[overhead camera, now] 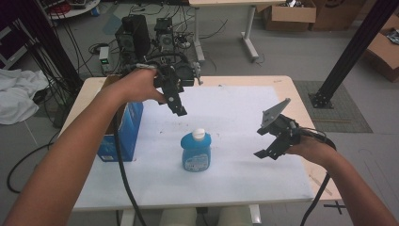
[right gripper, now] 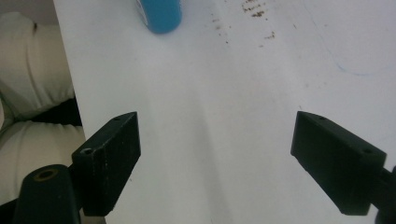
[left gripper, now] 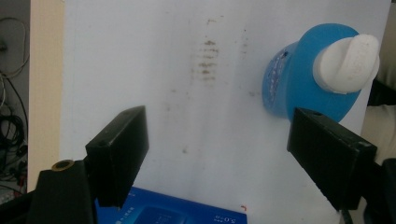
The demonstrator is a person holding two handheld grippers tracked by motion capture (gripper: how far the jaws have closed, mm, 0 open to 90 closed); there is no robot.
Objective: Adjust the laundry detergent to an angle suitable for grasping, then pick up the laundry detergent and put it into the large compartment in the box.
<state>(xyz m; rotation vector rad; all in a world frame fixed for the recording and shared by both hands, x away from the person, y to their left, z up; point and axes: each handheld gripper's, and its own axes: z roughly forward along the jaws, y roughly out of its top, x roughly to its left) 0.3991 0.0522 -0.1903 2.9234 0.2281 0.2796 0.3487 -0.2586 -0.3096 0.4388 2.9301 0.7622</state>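
Blue bottle (overhead camera: pixel 196 151), frame centre: rigid, smooth, probably slippery; best gripped across body below white cap (overhead camera: pixel 198 134). Left gripper (overhead camera: pixel 178 109), right gripper (overhead camera: pixel 265 155): jaws wide, empty.

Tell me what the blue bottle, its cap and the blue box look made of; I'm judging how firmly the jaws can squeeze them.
Blue bottle: likely plastic, smooth, slightly glossy, with a printed label. White cap: apparently matte moulded plastic. Blue box: probably printed cardboard, judging by its flat faces and open flap. Both the left gripper and right gripper are open.
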